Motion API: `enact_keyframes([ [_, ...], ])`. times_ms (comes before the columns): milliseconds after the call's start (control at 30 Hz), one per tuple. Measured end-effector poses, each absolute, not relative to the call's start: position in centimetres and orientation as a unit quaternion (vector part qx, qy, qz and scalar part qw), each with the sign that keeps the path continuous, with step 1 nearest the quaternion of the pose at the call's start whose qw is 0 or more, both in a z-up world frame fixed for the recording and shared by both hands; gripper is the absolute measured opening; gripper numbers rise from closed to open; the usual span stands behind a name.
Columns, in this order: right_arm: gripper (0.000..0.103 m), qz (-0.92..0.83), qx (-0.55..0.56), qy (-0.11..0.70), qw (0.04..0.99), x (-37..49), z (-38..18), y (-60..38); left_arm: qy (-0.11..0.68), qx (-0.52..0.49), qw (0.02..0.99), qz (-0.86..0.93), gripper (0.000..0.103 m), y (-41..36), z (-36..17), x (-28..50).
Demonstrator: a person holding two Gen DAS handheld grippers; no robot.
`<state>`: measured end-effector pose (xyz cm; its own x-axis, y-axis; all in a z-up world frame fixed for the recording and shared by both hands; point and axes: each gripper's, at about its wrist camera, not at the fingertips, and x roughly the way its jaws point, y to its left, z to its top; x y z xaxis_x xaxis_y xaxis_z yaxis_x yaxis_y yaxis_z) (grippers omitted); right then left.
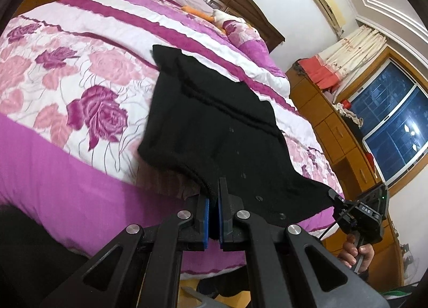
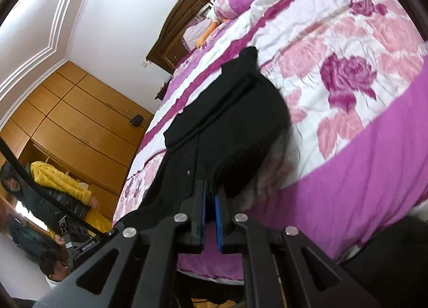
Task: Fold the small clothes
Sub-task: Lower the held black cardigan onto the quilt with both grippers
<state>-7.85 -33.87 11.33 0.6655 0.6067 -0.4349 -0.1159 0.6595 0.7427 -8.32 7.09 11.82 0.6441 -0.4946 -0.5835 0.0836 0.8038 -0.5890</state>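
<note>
a black garment [image 1: 214, 126] is held lifted over the floral bedspread [image 1: 67, 80], one edge clamped in the closed left gripper [image 1: 213, 195], another in the closed right gripper [image 2: 210, 193].

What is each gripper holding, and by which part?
Both hold the black garment by its near edge: left gripper and right gripper, at separate points.

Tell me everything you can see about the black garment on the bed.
The black garment looks like a small knit top with a ribbed hem and small dark snaps or buttons down a front placket. It drapes over the floral bedspread, its near edge lifted off the bed, pinched at one corner by the left gripper and at another by the right gripper.
</note>
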Motion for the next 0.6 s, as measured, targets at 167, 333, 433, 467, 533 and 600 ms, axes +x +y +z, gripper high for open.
enact_keyframes([
  [167,0.005,0.218,0.356,0.337,0.844,-6.7,12.4,-34.0,0.382,-0.264,0.87,-0.167,0.0,7.2,12.5,-7.1],
  [333,0.005,0.223,0.356,0.333,0.844,-5.6,12.9,-33.8,0.377,-0.266,0.872,-0.166,0.0,7.4,13.1,-5.7],
  [433,0.005,0.224,0.356,0.331,0.845,-4.8,13.1,-33.8,0.372,-0.269,0.873,-0.164,0.0,7.7,13.4,-4.9],
  [467,0.005,0.224,0.357,0.331,0.845,-4.6,13.2,-33.8,0.371,-0.271,0.873,-0.163,0.0,7.8,13.4,-4.6],
  [533,0.005,0.221,0.357,0.33,0.845,-4.0,13.3,-33.9,0.368,-0.273,0.874,-0.162,0.0,7.9,13.6,-4.0],
  [600,0.005,0.219,0.36,0.331,0.844,-3.5,13.3,-34.0,0.365,-0.275,0.875,-0.16,0.0,8.2,13.7,-3.4],
])
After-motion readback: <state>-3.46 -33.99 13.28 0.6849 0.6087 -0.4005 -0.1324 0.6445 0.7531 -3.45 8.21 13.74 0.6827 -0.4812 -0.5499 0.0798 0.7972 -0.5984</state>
